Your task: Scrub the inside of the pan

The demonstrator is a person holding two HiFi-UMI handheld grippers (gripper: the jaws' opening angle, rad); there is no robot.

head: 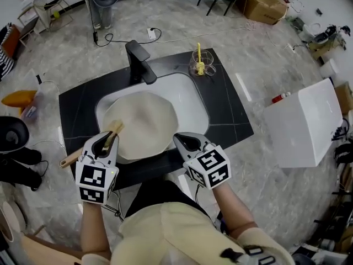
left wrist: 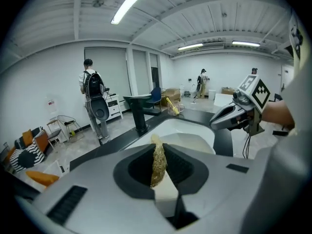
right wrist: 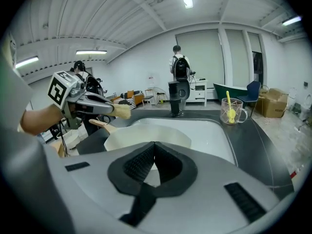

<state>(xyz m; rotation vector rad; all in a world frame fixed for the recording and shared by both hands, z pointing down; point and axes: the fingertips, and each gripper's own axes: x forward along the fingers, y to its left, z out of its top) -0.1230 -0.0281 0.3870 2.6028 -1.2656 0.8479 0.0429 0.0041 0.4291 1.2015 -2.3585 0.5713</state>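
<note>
A cream pan (head: 144, 125) lies in the white sink (head: 190, 95), its wooden handle (head: 70, 160) pointing to the near left. My left gripper (head: 105, 144) hovers over the pan's near-left rim, above the handle, shut on a yellowish scrubber (left wrist: 158, 162) that sticks out beyond the jaw tips. In the right gripper view the scrubber (right wrist: 122, 111) shows as a tan tuft at the left gripper's tip. My right gripper (head: 186, 143) sits at the pan's near-right rim, shut with nothing held. The pan (right wrist: 146, 135) lies just beyond its jaws.
A black faucet (head: 140, 61) stands behind the sink on the black counter (head: 226, 115). A glass mug (head: 201, 64) holding a yellow tool is at the back right. A white box (head: 306, 123) stands on the floor to the right. A person with a backpack (left wrist: 91, 84) stands far off.
</note>
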